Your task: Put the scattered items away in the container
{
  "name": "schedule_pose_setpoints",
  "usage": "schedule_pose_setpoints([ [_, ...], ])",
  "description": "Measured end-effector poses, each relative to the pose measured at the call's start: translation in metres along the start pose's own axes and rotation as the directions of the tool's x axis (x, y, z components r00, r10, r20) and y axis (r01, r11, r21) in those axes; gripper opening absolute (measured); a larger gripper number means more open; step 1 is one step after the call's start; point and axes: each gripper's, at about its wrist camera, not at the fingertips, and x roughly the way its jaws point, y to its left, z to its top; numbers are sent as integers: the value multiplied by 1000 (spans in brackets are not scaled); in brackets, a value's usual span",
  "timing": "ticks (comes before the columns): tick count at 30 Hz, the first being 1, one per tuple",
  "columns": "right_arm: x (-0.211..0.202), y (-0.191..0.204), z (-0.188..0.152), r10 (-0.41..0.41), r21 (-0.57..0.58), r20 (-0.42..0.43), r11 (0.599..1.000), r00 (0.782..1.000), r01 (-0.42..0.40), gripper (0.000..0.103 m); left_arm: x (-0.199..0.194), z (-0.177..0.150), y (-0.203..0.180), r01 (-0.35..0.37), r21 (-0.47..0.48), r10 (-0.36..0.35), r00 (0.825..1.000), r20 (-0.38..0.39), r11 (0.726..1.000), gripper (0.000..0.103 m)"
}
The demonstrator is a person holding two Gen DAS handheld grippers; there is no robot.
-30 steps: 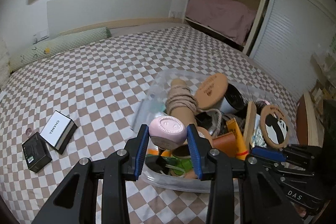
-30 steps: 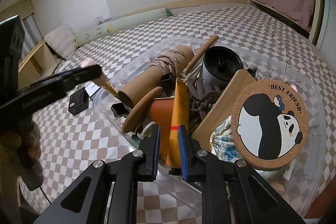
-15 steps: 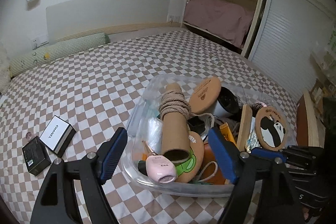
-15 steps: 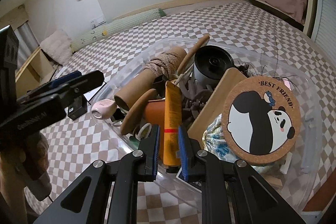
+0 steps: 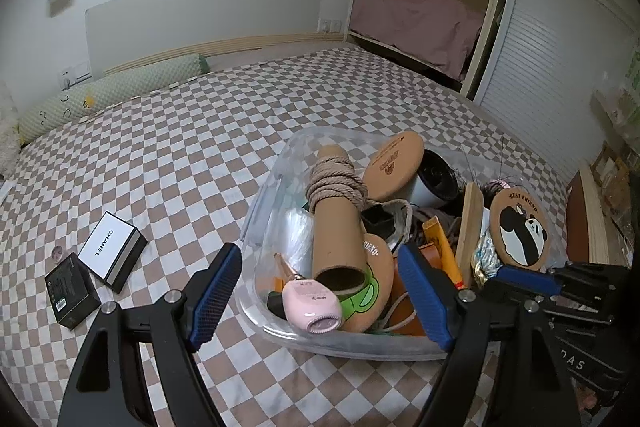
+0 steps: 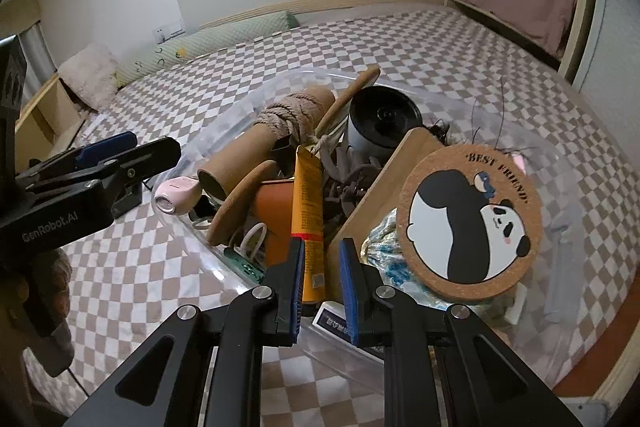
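Nearest the lens, the left hand-held gripper [image 5: 320,293] stands with jaws just opened wide, nothing pinched; the small pink oval device [image 5: 312,307] lies inside the near corner of the clear plastic container [image 5: 256,211]. The right hand-held gripper [image 6: 320,277] is clamped on a yellow-orange tube [image 6: 308,215] standing in the heaped pile. Farther off, a white box [image 5: 112,251] and a black box [image 5: 70,289] wait on the checked bed [image 5: 180,147]. The overfull pile may spill if the tube shifts
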Motion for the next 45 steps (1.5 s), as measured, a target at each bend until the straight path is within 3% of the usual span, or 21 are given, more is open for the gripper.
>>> schedule_pose_setpoints([
  [3, -1, -1, 0, -33, 5, 7, 999, 999, 33, 18, -3, -2, 2, -10, -5, 10, 1000, 8, 1000, 95],
  [10, 0, -4, 2, -104, 18, 24, 995, 994, 103, 21, -11, -3, 13, -16, -37, 17, 1000, 23, 999, 99],
  [11, -1, -4, 2, -115, 21, 29, 993, 993, 114, 28, -13, -3, 15, -11, -44, 12, 999, 29, 999, 101],
  [12, -3, -4, 2, -124, 25, 34, 992, 992, 123, 59, -15, -3, 17, -6, -50, 8, 999, 33, 999, 101],
  [13, -6, -3, 2, -141, 25, 53, 990, 989, 140, 81, -17, -3, 18, -19, -50, 21, 999, 35, 999, 101],
  [17, -17, 8, 4, -183, -12, 107, 983, 977, 185, 81, -25, -2, 23, -97, -46, 99, 994, 42, 994, 101],
  [26, -14, 23, 11, -201, -30, 132, 978, 971, 207, 81, -35, -5, 43, -142, -81, 146, 988, 46, 987, 101],
  [30, -15, 27, 13, -191, -29, 140, 980, 972, 197, 82, -42, -6, 51, -156, -96, 162, 985, 61, 983, 101],
  [34, -17, 30, 16, -174, -17, 162, 984, 971, 179, 94, -48, -8, 62, -170, -126, 181, 980, 78, 977, 101],
  [40, -16, 35, 20, -124, -4, 165, 992, 979, 126, 95, -53, -11, 78, -189, -156, 202, 977, 75, 970, 101],
  [45, -15, 47, 21, -110, -19, 173, 993, 979, 115, 95, -60, -16, 83, -217, -110, 229, 966, 118, 970, 101],
])
